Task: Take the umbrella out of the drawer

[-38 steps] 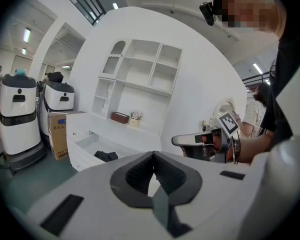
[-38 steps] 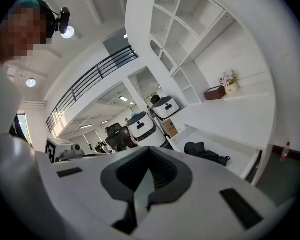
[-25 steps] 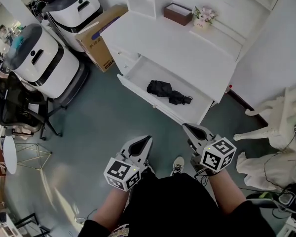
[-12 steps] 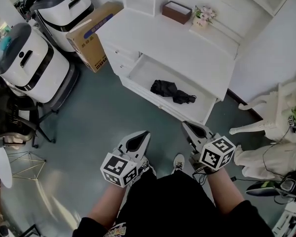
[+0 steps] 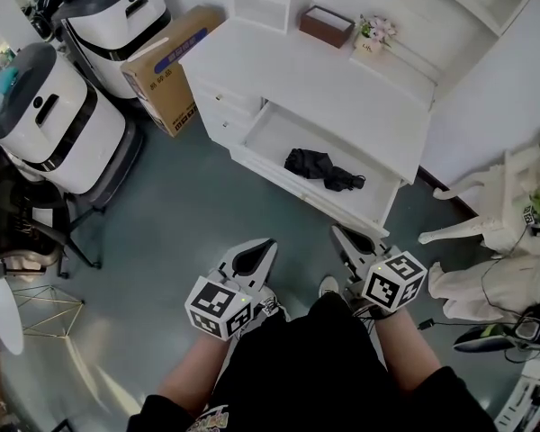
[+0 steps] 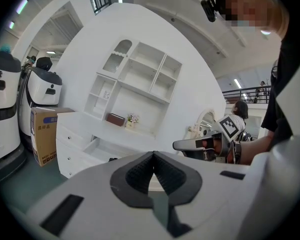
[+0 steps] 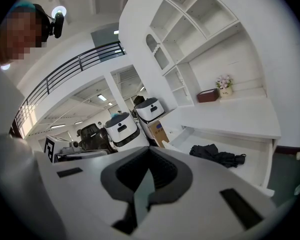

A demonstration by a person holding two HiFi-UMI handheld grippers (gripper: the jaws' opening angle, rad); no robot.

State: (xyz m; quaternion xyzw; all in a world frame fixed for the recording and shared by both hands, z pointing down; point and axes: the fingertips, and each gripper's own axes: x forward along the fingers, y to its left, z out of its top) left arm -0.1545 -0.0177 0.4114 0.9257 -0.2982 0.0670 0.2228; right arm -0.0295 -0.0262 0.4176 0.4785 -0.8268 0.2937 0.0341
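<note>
Step in hand: approach, no contact yet.
- Umbrella (image 5: 322,167), black, folded, lies flat in open drawer (image 5: 272,131) of white bench (image 5: 342,79), toward drawer's right half.
- Left hand-held gripper (image 5: 263,252) and right hand-held gripper (image 5: 346,238) both clenched and empty, low by person's body, well apart from drawer.
- Right one nearer umbrella, so likely best choice.
- Spread jaws before reaching in and come down over the thick bundled middle, not the thin end.
- Lift straight up and clear drawer's front wall before pulling back.

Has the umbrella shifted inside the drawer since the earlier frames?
No. The umbrella lies at the same spot in the open drawer, right of its middle; only the camera shifted.
</note>
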